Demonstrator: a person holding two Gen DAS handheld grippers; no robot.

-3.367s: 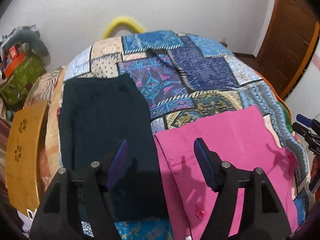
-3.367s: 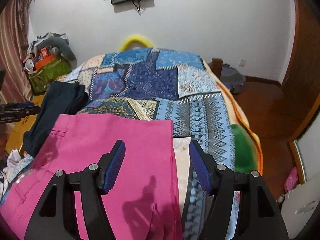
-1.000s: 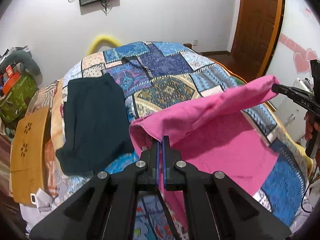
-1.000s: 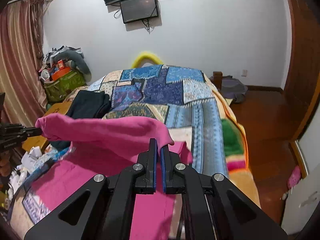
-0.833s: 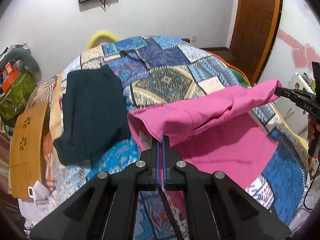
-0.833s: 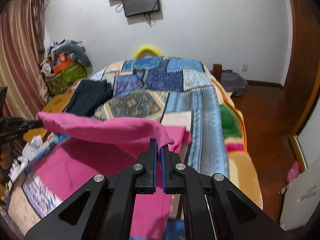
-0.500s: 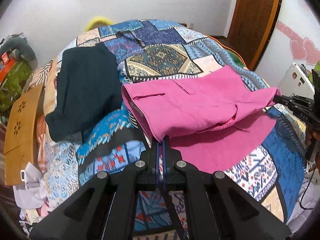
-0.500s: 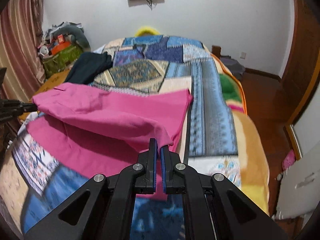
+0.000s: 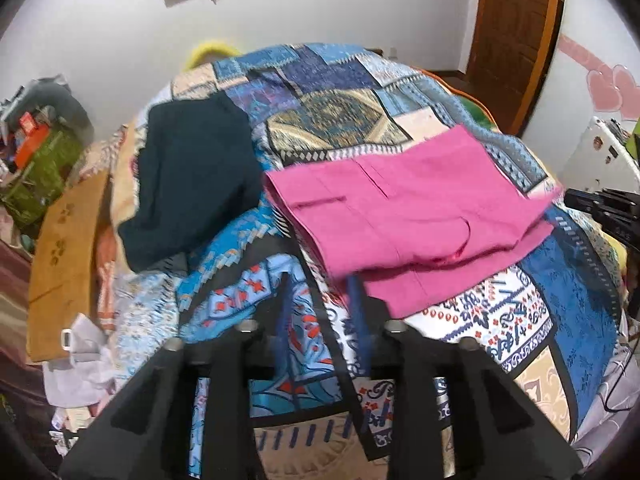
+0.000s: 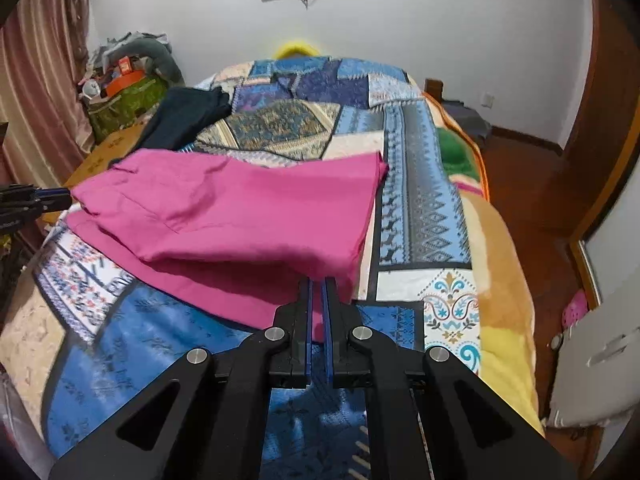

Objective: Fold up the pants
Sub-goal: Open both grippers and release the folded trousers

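Note:
The pink pants (image 9: 404,204) lie folded over on the patchwork bedspread (image 9: 328,116), the upper layer lying over a lower one. They also show in the right wrist view (image 10: 240,216). My left gripper (image 9: 320,292) is open just in front of the near left edge of the pants, and its image is blurred. My right gripper (image 10: 317,284) has its jaws almost closed at the near right edge of the pants; a thin slit shows between them. Each gripper shows at the side of the other's view: the right one (image 9: 604,208) and the left one (image 10: 28,204).
A folded dark garment (image 9: 188,176) lies on the bedspread to the left of the pants. A wooden board (image 9: 64,256) leans at the bed's left side, with clutter (image 9: 36,152) beyond. A wooden door (image 9: 516,36) and open floor (image 10: 532,200) lie to the right.
The lifted pants edge came down onto the lower layer, completing a fold. My left gripper has opened and let go of the cloth. The right gripper's jaws have parted slightly.

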